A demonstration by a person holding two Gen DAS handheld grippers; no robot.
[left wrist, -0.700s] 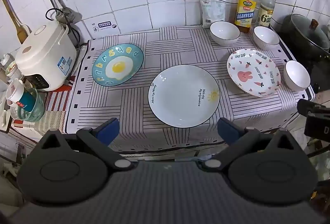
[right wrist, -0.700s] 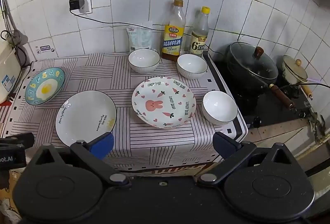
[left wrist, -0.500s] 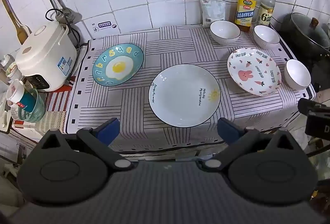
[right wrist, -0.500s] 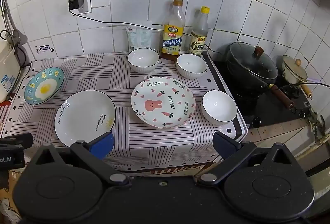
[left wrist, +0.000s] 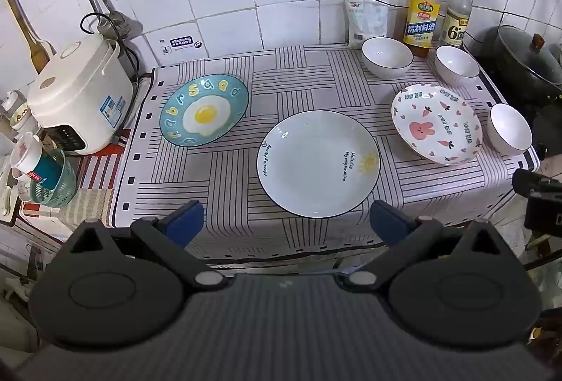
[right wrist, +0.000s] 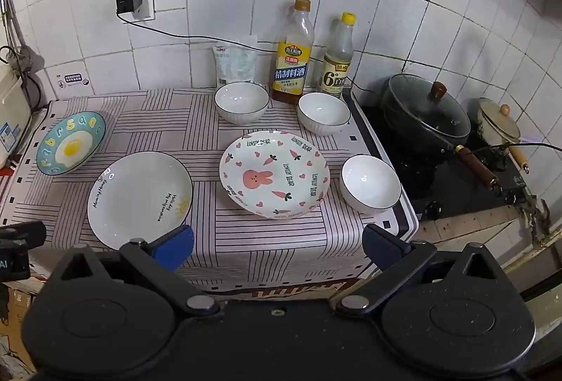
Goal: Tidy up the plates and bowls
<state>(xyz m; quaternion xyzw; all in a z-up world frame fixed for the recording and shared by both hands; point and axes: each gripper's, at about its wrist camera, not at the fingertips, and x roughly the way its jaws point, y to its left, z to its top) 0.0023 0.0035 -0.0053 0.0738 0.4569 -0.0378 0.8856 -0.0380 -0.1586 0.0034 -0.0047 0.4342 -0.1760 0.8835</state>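
Three plates lie on the striped cloth: a blue egg plate (left wrist: 203, 114) at left, a white sun plate (left wrist: 318, 163) in the middle, a pink rabbit plate (left wrist: 435, 123) at right. Three white bowls stand near it: two at the back (left wrist: 386, 57) (left wrist: 456, 65), one at the right edge (left wrist: 509, 128). All show in the right wrist view too, the rabbit plate (right wrist: 274, 173) central. My left gripper (left wrist: 286, 223) is open and empty before the table's front edge. My right gripper (right wrist: 277, 245) is open and empty, also off the front edge.
A rice cooker (left wrist: 77, 100) stands left of the cloth. Two bottles (right wrist: 293, 54) (right wrist: 337, 58) and a bag (right wrist: 235, 65) line the tiled wall. A lidded black wok (right wrist: 425, 114) and a small pot (right wrist: 498, 124) sit on the stove at right.
Both grippers have shifted very slightly; the scene sits a little differently in view. No plate or bowl has moved.
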